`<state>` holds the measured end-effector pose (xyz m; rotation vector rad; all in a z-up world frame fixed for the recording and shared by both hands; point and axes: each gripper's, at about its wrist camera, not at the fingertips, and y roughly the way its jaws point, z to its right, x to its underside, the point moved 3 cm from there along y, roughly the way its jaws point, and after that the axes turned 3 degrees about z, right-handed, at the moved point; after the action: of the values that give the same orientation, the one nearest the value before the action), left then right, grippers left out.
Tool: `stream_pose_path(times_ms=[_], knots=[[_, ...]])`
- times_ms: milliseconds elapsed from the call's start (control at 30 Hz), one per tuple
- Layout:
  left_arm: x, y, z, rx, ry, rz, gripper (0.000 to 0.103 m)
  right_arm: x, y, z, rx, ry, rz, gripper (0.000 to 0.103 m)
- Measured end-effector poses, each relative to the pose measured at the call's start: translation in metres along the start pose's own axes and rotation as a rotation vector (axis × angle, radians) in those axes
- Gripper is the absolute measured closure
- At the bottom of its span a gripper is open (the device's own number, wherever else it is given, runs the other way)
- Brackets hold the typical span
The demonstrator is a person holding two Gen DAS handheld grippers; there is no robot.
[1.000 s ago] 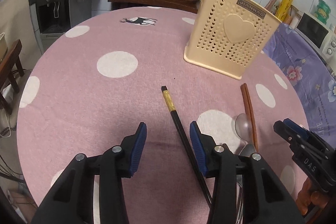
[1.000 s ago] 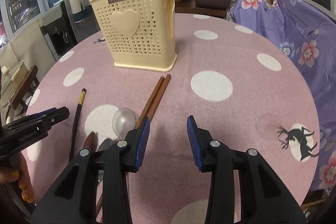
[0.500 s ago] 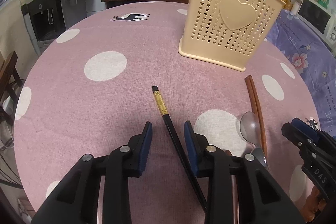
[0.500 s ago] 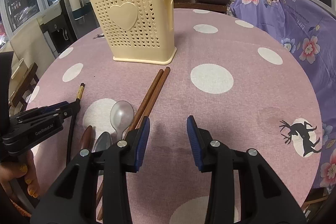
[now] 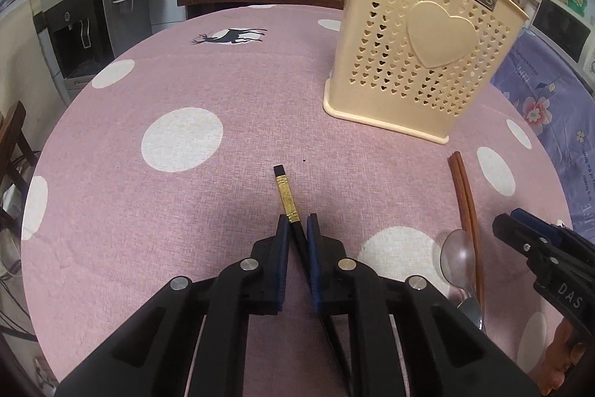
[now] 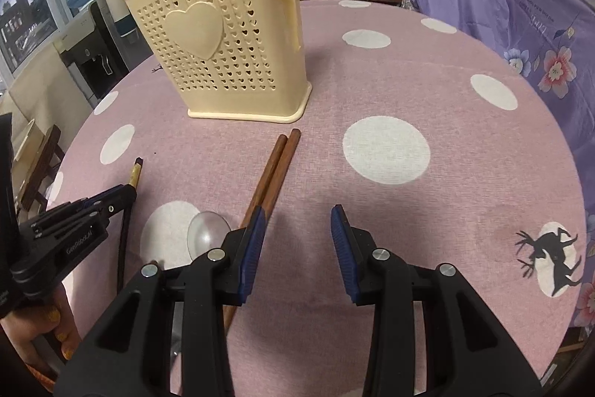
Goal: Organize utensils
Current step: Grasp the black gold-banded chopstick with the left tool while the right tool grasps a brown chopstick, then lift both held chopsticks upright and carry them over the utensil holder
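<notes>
One black chopstick (image 5: 286,196), pinched in the left tongs (image 5: 296,229), points away toward one holder (image 5: 420,62); two brown chopsticks (image 6: 273,170) lie beside the gaping, empty right tongs (image 6: 297,222).

Both cams were claw-mounted fisheyes, angled steeply down at the bench (image 5: 111,196), close over its near edge. Left wrist cam looked along the left claw (image 5: 296,229) toward the far-left edge. Right wrist cam looked along the right claw (image 6: 297,222) toward the far-right edge. Overlap: the cream holder (image 5: 420,62) mid-bench, brown chopsticks (image 6: 277,166), spoon (image 5: 458,257), black chopstick (image 5: 285,196). Each view caught the other claw at its side margin.
</notes>
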<state>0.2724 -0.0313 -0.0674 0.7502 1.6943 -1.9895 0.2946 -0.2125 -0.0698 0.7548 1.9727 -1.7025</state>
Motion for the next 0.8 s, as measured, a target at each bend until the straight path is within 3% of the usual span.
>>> stream_pose_path(times_ms=[300,667,800], knots=[[0.000,0.000,-0.002,0.010,0.004,0.005,0.093,0.000,0.012,-0.003,0.064,-0.006,-0.016,0.067],[-0.004,0.003,-0.003,0.005,-0.012,-0.006,0.093,-0.018,0.027,0.001,0.074,0.051,-0.030,0.071],[-0.007,0.005,-0.001,-0.008,-0.004,-0.006,0.093,-0.024,0.034,-0.006,0.101,0.047,-0.022,0.079]])
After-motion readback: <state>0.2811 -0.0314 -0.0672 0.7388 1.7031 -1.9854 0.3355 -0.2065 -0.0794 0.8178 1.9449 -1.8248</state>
